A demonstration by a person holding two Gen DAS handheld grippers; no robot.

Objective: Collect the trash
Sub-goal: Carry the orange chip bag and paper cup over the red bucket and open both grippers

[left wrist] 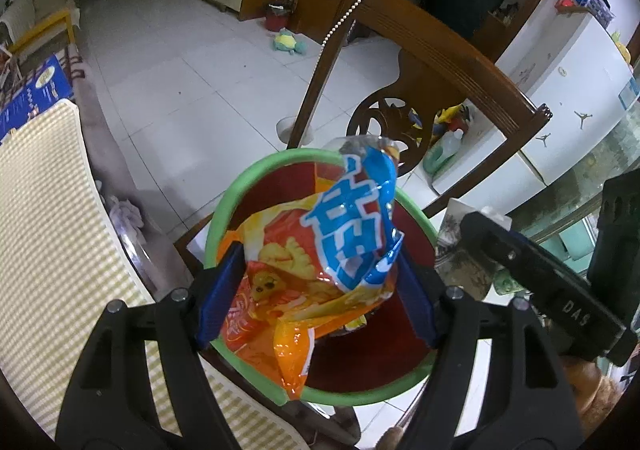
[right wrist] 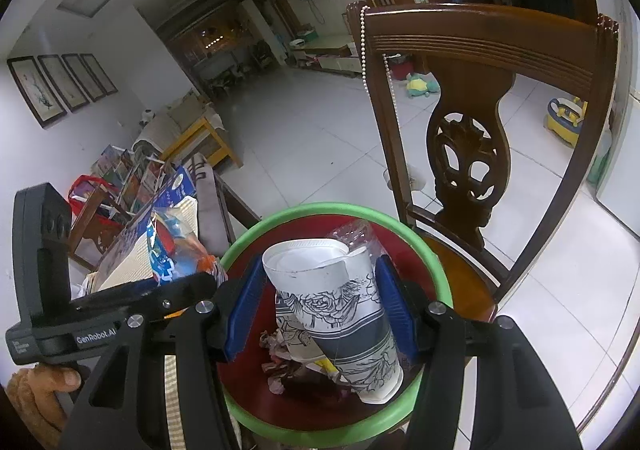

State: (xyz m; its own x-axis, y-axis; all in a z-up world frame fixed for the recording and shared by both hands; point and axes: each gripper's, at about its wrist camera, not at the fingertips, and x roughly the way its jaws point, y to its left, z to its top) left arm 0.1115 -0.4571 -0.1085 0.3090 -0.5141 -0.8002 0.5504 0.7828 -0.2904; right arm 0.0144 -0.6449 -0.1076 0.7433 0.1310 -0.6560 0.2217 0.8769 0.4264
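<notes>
Over green-rimmed bin [right wrist: 436, 270] on wooden chair [right wrist: 492, 49], right gripper [right wrist: 320, 308] clamped on crushed paper cup [right wrist: 340, 314], mouth tilted up-left, left gripper [left wrist: 316, 286] pinching crumpled snack bag [left wrist: 320, 250], long axis upright.

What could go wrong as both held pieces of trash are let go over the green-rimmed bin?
1. The snack bag in the left tool sticks up past the bin rim; it may catch there or slide out.
2. The paper cup in the right tool is tilted and could tip over the rim.
3. The two tools are close together and could collide.
</notes>
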